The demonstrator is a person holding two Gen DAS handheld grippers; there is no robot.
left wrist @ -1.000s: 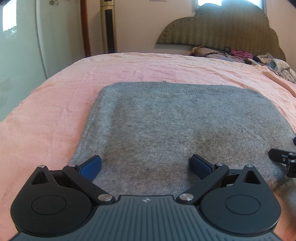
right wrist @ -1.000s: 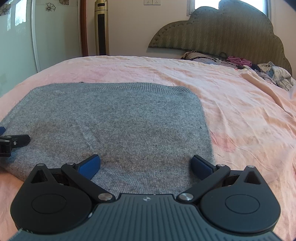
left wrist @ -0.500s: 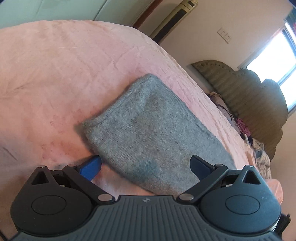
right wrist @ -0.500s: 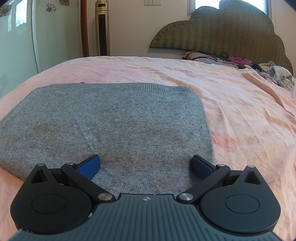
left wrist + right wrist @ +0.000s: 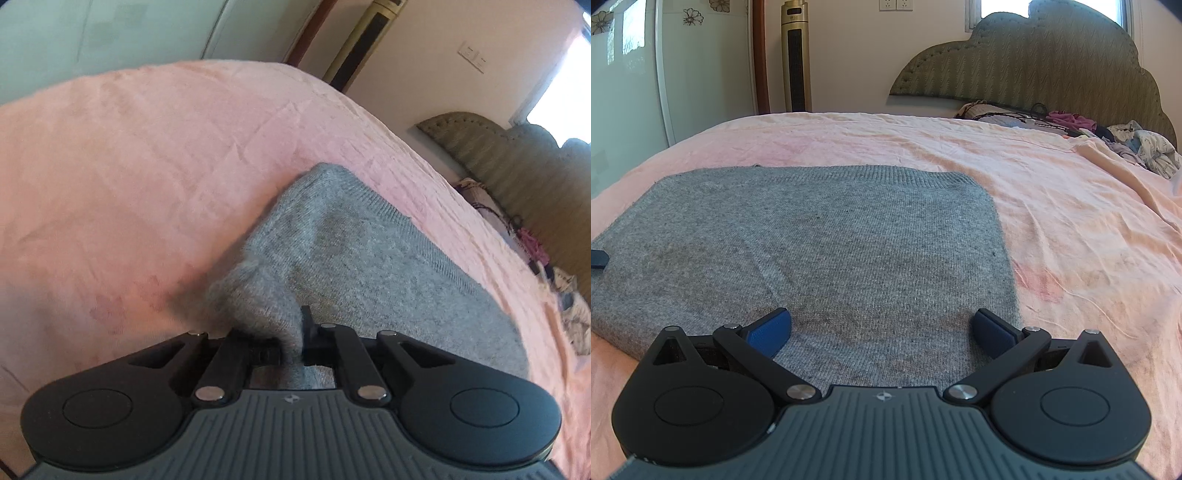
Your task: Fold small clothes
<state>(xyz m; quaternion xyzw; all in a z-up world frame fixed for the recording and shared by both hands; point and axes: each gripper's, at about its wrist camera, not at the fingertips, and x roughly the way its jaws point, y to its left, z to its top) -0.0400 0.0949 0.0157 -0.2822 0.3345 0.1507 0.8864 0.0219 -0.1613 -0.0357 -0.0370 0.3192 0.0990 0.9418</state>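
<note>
A grey knit garment (image 5: pixel 820 243) lies folded flat on the pink bed sheet (image 5: pixel 1071 206). In the left wrist view my left gripper (image 5: pixel 291 332) is shut on the near left corner of the grey garment (image 5: pixel 369 266), and the cloth bunches up between the fingers. My right gripper (image 5: pixel 882 328) is open, low over the garment's near edge by its right side, with blue pads (image 5: pixel 768 328) apart. A tip of the left gripper (image 5: pixel 598 258) shows at the left edge of the right wrist view.
A padded green headboard (image 5: pixel 1034 62) stands at the far end of the bed. A heap of loose clothes (image 5: pixel 1130 144) lies at the back right. A tall tower fan (image 5: pixel 796 55) and a glass door (image 5: pixel 624 74) stand at the left.
My left gripper swung to the garment's left side, tilted, and shut on its near left corner, lifting the cloth a little. My right gripper stayed open and nearly still.
</note>
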